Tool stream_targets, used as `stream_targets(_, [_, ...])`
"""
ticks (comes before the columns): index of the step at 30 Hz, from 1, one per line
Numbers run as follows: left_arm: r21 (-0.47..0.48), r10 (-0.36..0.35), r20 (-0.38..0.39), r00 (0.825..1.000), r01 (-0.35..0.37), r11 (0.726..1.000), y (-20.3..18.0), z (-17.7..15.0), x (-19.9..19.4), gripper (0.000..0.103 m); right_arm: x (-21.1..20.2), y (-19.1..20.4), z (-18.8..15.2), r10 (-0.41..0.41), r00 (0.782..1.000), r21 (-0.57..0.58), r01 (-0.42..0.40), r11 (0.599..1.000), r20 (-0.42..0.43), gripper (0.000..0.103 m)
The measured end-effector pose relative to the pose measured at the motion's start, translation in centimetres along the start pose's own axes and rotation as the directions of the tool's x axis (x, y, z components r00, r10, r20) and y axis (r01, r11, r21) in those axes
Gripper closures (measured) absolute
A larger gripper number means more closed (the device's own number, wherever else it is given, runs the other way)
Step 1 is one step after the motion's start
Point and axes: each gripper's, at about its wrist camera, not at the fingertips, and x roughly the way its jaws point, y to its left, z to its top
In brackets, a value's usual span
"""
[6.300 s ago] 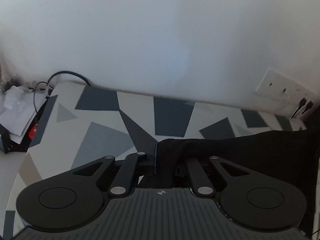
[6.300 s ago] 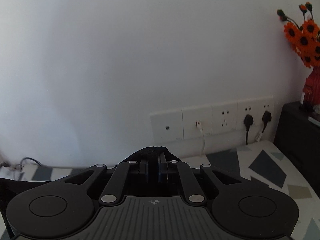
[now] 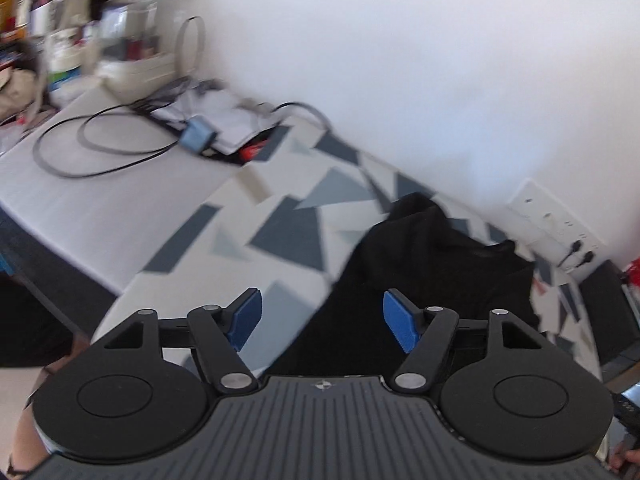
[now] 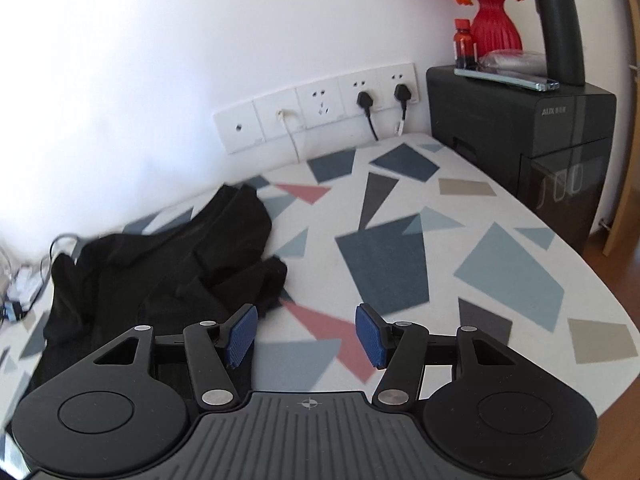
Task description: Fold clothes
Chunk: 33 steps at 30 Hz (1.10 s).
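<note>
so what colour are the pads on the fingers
Blue pads, on black fingers; clearest in the right wrist view.

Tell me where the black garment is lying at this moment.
In the right wrist view, the black garment lies crumpled on the left part of the patterned tablecloth, near the wall, left of the wall sockets.

Your left gripper and right gripper, earlier clamped on the black garment, now gape empty. The garment lies crumpled on the patterned table.
</note>
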Motion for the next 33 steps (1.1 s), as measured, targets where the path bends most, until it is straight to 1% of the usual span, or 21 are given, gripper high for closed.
stream_targets(2, [0.045, 0.055, -0.024, 0.998, -0.054, 0.997, 0.3, -0.8, 1.5, 0.032, 0.2, 0.2, -0.9, -0.009, 0.999, -0.011, 0.009, 1.0, -0.033, 0.051])
stream_targets(3, [0.085, 0.079, -0.037, 0.996, -0.075, 0.994, 0.0, -1.4, 2.5, 0.032, 0.4, 0.4, -1.4, -0.015, 0.999, -0.015, 0.014, 1.0, -0.047, 0.051])
stream_targets(6, [0.182, 0.076, -0.093, 0.993, -0.058, 0.982, -1.4, -2.9, 6.0, 0.032, 1.1, 1.3, -3.8, -0.032, 0.995, -0.02, 0.03, 0.999, -0.09, 0.051])
stream_targets(8, [0.211, 0.107, -0.118, 0.987, -0.08, 0.974, -1.9, -3.8, 8.5, 0.032, 1.8, 2.1, -5.7, -0.056, 0.99, -0.021, 0.054, 0.998, -0.131, 0.051])
stream_targets(9, [0.22, 0.124, -0.134, 0.983, -0.093, 0.971, -2.1, -4.1, 9.6, 0.032, 2.1, 2.6, -6.6, -0.061, 0.986, -0.019, 0.058, 0.998, -0.154, 0.051])
stream_targets(11, [0.244, 0.14, -0.167, 0.976, -0.097, 0.965, -2.1, -4.6, 11.4, 0.032, 2.6, 3.9, -8.2, -0.059, 0.981, -0.033, 0.054, 0.998, -0.187, 0.051])
stream_targets(13, [0.264, 0.18, -0.196, 0.964, -0.125, 0.956, -2.2, -4.9, 12.4, 0.032, 2.7, 5.7, -9.4, -0.076, 0.978, -0.094, 0.058, 0.994, -0.192, 0.049])
stream_targets(15, [0.27, 0.171, -0.213, 0.962, -0.11, 0.957, -2.0, -5.4, 12.8, 0.032, 3.0, 7.5, -9.9, -0.089, 0.976, -0.166, 0.056, 0.985, -0.199, 0.048])
stream_targets(17, [0.29, 0.165, -0.211, 0.963, -0.099, 0.952, -1.8, -5.9, 13.0, 0.031, 3.1, 8.8, -10.0, -0.088, 0.972, -0.196, 0.045, 0.98, -0.216, 0.049])
stream_targets(18, [0.311, 0.159, -0.196, 0.968, -0.093, 0.946, -1.9, -6.1, 13.0, 0.031, 3.2, 9.4, -10.1, -0.087, 0.971, -0.214, 0.039, 0.976, -0.221, 0.055])
stream_targets(19, [0.321, 0.155, -0.195, 0.969, -0.086, 0.943, -2.0, -6.1, 13.0, 0.031, 3.3, 10.0, -10.1, -0.096, 0.97, -0.24, 0.042, 0.97, -0.221, 0.064])
stream_targets(20, [0.329, 0.15, -0.196, 0.969, -0.079, 0.941, -2.1, -6.0, 13.1, 0.033, 3.3, 10.5, -10.1, -0.1, 0.97, -0.263, 0.04, 0.964, -0.219, 0.069])
stream_targets(21, [0.337, 0.146, -0.197, 0.97, -0.073, 0.939, -2.2, -6.0, 13.1, 0.046, 3.4, 10.9, -10.0, -0.091, 0.97, -0.265, 0.029, 0.964, -0.224, 0.082])
stream_targets(22, [0.325, 0.116, -0.208, 0.971, -0.044, 0.945, -2.2, -5.8, 13.0, 0.058, 3.5, 11.1, -9.9, -0.088, 0.97, -0.255, 0.029, 0.967, -0.227, 0.093])
stream_targets(23, [0.317, 0.101, -0.22, 0.97, -0.026, 0.948, -2.3, -5.7, 12.9, 0.079, 3.6, 11.2, -9.7, -0.09, 0.969, -0.241, 0.034, 0.97, -0.228, 0.094])
stream_targets(24, [0.321, 0.106, -0.23, 0.967, -0.027, 0.947, -2.6, -5.7, 12.8, 0.092, 3.7, 11.3, -9.5, -0.092, 0.969, -0.227, 0.039, 0.973, -0.23, 0.096])
stream_targets(26, [0.336, 0.106, -0.264, 0.959, -0.012, 0.942, -3.3, -6.1, 12.5, 0.094, 3.9, 11.3, -9.3, -0.109, 0.969, -0.229, 0.057, 0.972, -0.221, 0.096])
stream_targets(29, [0.375, 0.099, -0.294, 0.95, 0.019, 0.927, -4.2, -7.4, 11.5, 0.094, 4.1, 10.8, -9.0, -0.142, 0.968, -0.237, 0.091, 0.967, -0.207, 0.097])
stream_targets(30, [0.38, 0.092, -0.306, 0.947, 0.033, 0.925, -4.4, -7.9, 11.1, 0.094, 4.0, 10.3, -8.8, -0.155, 0.967, -0.232, 0.106, 0.967, -0.203, 0.097])
stream_targets(33, [0.36, 0.045, -0.364, 0.93, 0.096, 0.928, -4.6, -9.1, 9.9, 0.094, 3.7, 8.6, -8.4, -0.185, 0.963, -0.218, 0.141, 0.966, -0.197, 0.097])
